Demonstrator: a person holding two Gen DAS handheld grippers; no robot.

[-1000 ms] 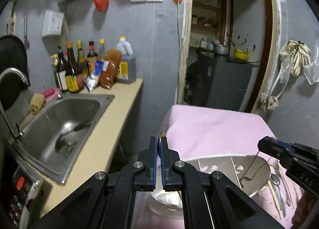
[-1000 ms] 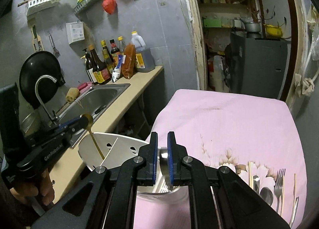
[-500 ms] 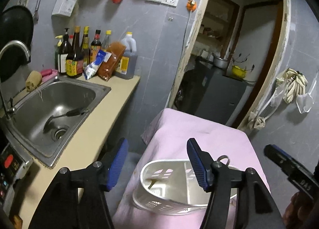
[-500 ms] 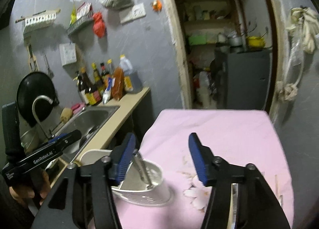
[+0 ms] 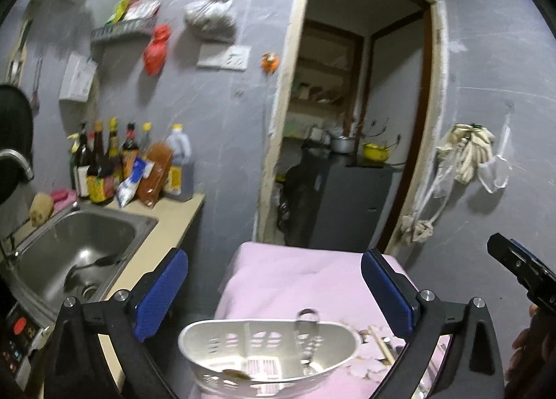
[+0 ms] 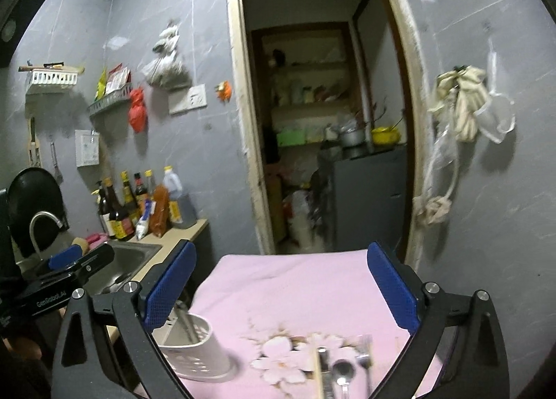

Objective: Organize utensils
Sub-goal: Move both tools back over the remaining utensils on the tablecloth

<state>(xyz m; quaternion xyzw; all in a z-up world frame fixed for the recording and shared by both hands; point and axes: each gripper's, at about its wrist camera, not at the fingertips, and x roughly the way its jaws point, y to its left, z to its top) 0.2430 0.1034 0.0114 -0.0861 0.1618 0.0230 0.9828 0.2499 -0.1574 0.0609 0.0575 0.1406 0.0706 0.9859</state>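
Now both your grippers are empty: the left gripper (image 5: 274,289) and right gripper (image 6: 281,286) have just been opening and stand wide with nothing between them. The white perforated plastic caddy (image 5: 271,355) sits at the near left corner of the pink cloth-covered table (image 6: 295,281), with a metal utensil handle (image 5: 307,329) upright inside. This drop looks finished. Next, reach for the loose cutlery (image 6: 342,369), seemingly spoons and a fork, blurred at the table's near edge.
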